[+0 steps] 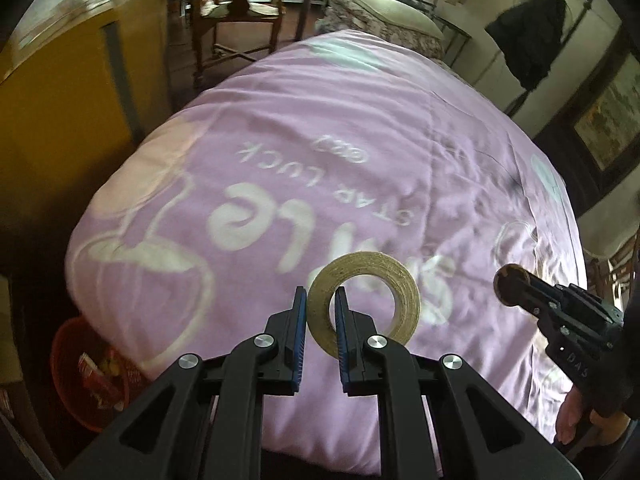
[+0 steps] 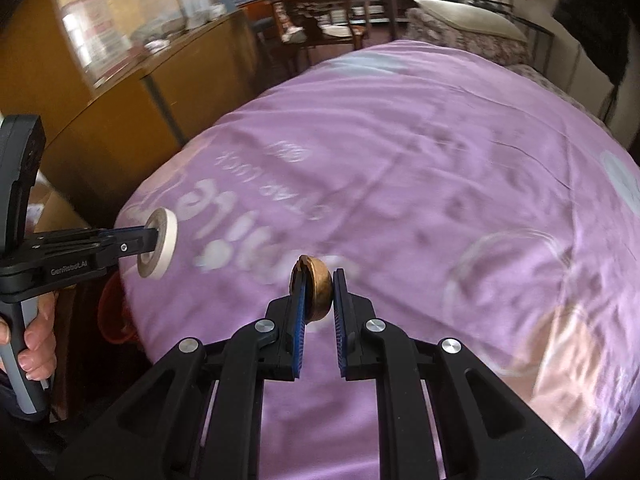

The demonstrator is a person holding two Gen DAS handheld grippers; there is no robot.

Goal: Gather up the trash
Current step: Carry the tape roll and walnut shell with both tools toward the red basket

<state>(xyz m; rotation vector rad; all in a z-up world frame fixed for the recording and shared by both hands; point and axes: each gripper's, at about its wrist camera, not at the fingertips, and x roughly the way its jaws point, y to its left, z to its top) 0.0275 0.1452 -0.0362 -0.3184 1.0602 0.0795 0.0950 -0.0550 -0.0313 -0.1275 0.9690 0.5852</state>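
A: Lilac printed quilt [image 1: 360,152] fills the bed; wooden cabinet [image 1: 60,112] close along its left edge, red plastic bin [image 1: 86,376] at the near corner.

B: Grippers?

A: Both angled down above the quilt. Left gripper [image 1: 322,304] clamps the wall of a beige tape roll [image 1: 400,300]; right gripper [image 2: 320,292] pinches a small brown ring [image 2: 318,284].

Bed with quilt [image 1: 360,128] filling the middle, pillow [image 1: 394,12] at its far end, cabinet [image 1: 68,92] along its left, basket [image 1: 86,376] on the floor near left beside the bed, wooden chair [image 1: 236,16] far behind, coat [image 1: 528,36] hanging far right.
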